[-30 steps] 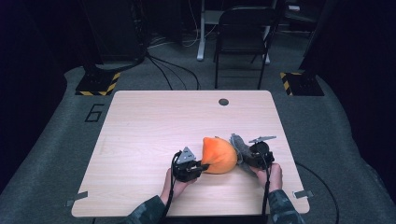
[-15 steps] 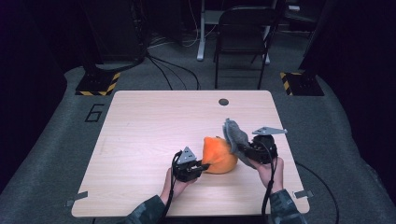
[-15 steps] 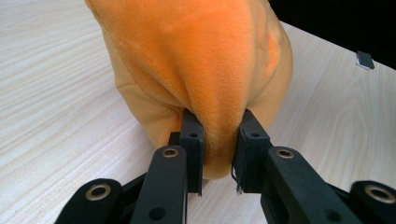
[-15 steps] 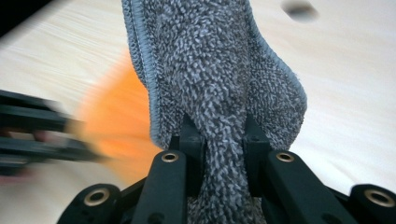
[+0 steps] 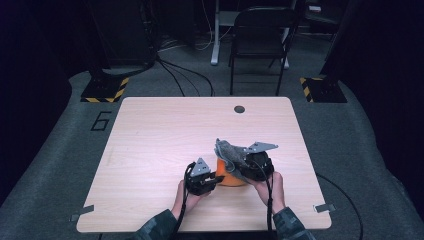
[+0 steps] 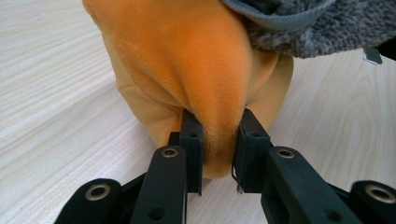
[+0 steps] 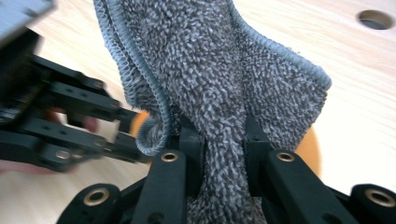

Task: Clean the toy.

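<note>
A fold of the orange plush cloth is clamped between the jaws of the left gripper. A fold of the grey terry cloth is pinched by the right gripper, whose jaws are closed on it. The grey cloth is held above the orange one, at about 5 o'clock on the wooden table. A round hole is seen toward 12 o'clock.

A pale wooden counter stands on grey floor, with a round cable hole near its twelve-o'clock edge. Beyond it at twelve stands a dark folding chair. Black bases with yellow-black hazard stripes sit at ten and two. Cables trail between them.
</note>
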`<state>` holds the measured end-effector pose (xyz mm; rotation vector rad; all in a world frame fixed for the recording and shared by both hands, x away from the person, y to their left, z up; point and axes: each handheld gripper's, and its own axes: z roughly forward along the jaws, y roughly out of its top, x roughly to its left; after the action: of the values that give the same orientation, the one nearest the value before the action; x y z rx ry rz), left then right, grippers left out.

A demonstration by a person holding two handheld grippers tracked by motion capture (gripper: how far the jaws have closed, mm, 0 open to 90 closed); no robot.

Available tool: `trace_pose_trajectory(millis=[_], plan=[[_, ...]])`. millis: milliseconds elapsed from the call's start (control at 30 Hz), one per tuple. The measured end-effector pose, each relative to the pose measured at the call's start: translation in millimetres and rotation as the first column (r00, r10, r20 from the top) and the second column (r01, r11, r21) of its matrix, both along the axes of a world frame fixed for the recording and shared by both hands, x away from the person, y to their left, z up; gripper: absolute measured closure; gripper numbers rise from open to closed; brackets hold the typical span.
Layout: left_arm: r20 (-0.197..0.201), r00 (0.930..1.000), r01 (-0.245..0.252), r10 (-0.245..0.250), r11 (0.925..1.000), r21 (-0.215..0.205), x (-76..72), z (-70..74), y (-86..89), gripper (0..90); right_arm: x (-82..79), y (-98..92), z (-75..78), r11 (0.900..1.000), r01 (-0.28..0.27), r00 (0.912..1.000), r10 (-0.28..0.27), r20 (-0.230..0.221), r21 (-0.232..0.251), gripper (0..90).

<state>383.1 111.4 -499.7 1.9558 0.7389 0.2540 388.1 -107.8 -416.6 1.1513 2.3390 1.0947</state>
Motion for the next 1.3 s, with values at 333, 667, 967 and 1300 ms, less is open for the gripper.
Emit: trace_pose_trajectory(millis=[333, 667, 967, 1300], plan=[[0.002, 1.0000, 0.004, -0.004, 1.0000, -0.002, 0.2, 0.1, -0.2, 75.5, 13.2, -35.6, -11.6, 0.993, 0.109, 0.9936, -0.110, -0.027, -0.038, 74.9], [0.008, 0.9999, 0.009, -0.009, 0.9999, -0.005, 0.0, 0.3, -0.9, 75.5, 33.1, -66.1, -47.5, 0.971, 0.214, 0.9644, -0.227, -0.135, -0.104, 75.2], [0.014, 0.9998, 0.013, -0.013, 0.9999, 0.000, 0.2, 0.6, -0.2, 75.2, 38.3, -71.5, -54.8, 0.958, 0.236, 0.9509, -0.262, -0.165, -0.161, 75.2], [0.017, 0.9997, 0.019, -0.019, 0.9998, 0.009, 0.5, 1.0, -0.9, 75.0, -0.9, -39.0, 22.4, 0.995, 0.086, 0.9950, -0.088, 0.046, 0.053, 75.1]])
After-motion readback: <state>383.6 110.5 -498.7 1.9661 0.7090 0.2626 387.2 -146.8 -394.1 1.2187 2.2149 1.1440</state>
